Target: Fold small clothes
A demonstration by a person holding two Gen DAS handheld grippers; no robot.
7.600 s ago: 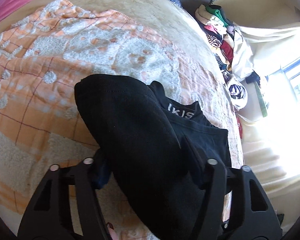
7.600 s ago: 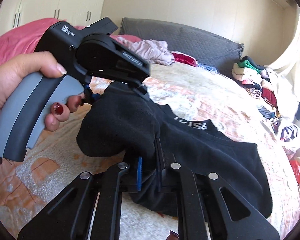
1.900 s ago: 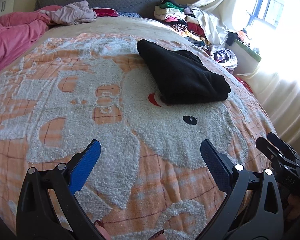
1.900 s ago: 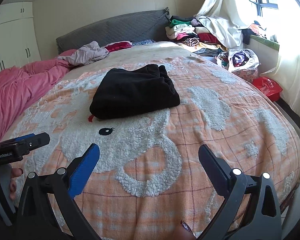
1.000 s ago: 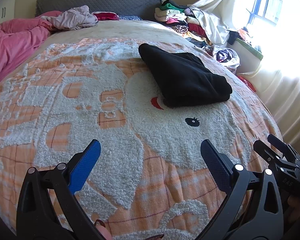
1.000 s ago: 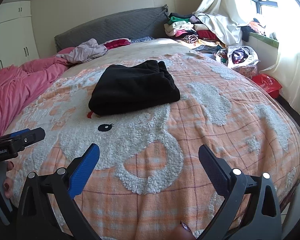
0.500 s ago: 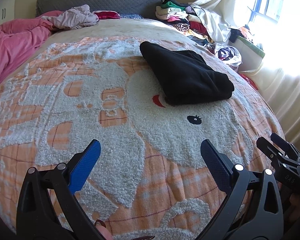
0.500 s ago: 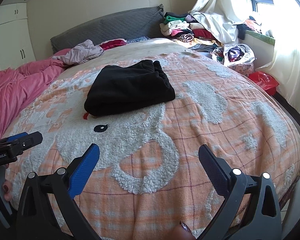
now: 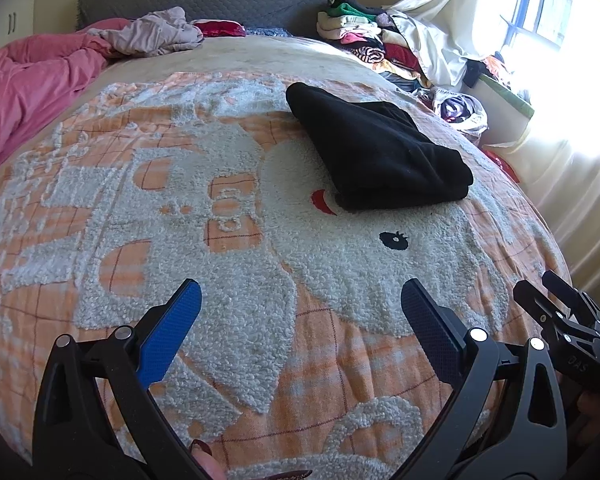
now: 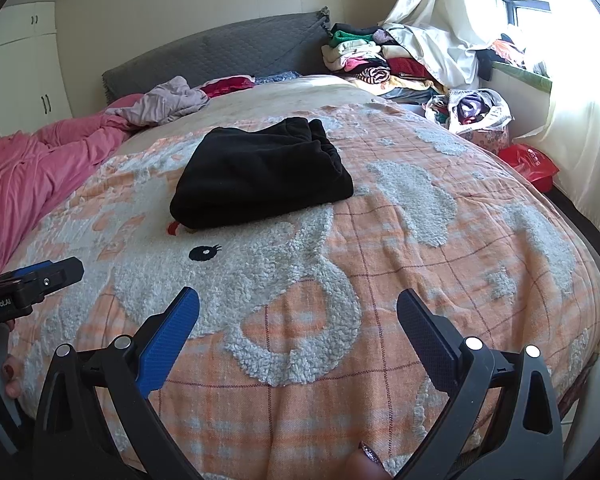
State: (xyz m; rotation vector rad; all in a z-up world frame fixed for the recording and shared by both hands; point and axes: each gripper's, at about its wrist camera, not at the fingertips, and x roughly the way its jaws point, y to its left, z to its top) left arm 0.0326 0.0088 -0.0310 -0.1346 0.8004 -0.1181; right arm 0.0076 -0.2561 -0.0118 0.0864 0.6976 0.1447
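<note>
Folded black garment lies on the orange blanket mid-bed; L gripper & R gripper, fingers spread wide, empty, hover near blanket's front edge.

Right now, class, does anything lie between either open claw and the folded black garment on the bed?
Nothing visible does. Only bare blanket lies between the right claw and the black garment, and likewise ahead of the left claw.
</note>
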